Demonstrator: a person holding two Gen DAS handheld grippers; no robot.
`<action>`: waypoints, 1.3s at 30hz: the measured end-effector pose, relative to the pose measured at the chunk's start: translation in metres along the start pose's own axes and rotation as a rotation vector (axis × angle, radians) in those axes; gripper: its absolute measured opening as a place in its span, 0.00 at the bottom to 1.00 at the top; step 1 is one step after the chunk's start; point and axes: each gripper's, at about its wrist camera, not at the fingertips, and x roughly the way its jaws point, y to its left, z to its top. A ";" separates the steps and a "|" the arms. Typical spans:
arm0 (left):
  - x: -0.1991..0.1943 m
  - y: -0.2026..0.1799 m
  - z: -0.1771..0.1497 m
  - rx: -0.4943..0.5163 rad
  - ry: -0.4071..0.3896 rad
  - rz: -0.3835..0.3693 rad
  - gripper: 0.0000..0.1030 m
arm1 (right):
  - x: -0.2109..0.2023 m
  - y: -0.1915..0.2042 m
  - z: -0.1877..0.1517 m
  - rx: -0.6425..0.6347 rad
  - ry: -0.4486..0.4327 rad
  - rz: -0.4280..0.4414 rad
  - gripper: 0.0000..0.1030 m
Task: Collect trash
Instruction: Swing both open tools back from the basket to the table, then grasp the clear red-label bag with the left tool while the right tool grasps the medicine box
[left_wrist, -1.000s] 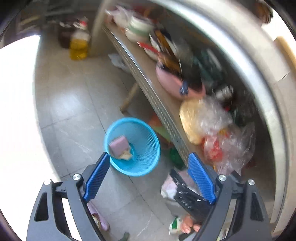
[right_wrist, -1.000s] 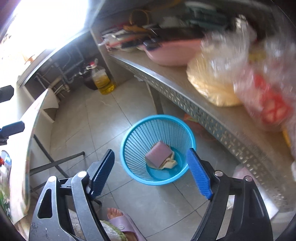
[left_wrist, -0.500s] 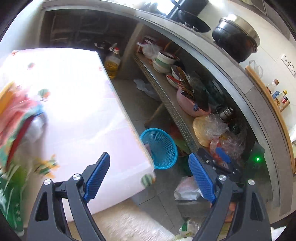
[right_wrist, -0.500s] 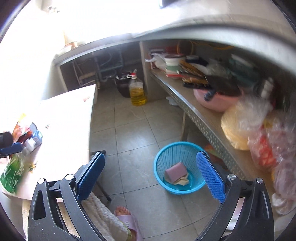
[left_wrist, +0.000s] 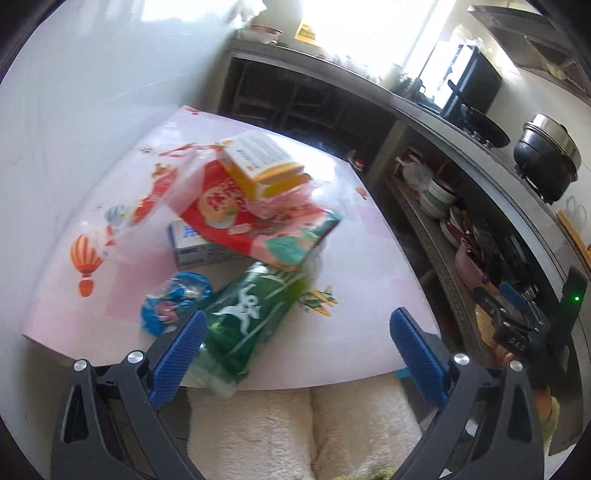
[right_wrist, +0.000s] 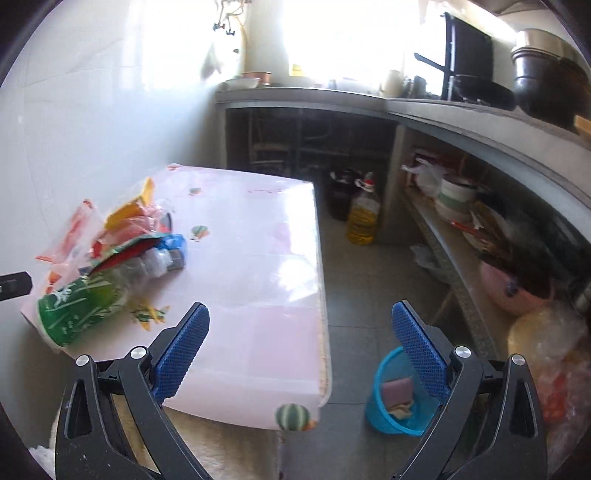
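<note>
Reaching for the green-labelled clear plastic bottle (left_wrist: 247, 325) is your step: it lies on its side at the near edge of the pink patterned surface (left_wrist: 369, 280), just ahead of your empty, released left gripper (left_wrist: 295, 354). Straddle its body squarely, since the crinkly film probably slips. The right gripper (right_wrist: 299, 350) is likewise released and empty, so keep it clear. The blue mesh plastic basket (right_wrist: 384, 410) waits on the floor beside the surface.
</note>
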 end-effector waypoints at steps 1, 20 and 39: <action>-0.003 0.011 0.000 -0.015 -0.011 0.011 0.94 | 0.002 0.004 0.003 0.003 -0.006 0.041 0.92; -0.001 0.083 0.081 -0.052 -0.166 0.048 0.94 | 0.041 0.088 0.044 0.027 0.077 0.339 0.92; 0.091 0.100 0.112 -0.033 -0.025 0.065 0.29 | 0.051 0.106 0.047 0.019 0.109 0.380 0.92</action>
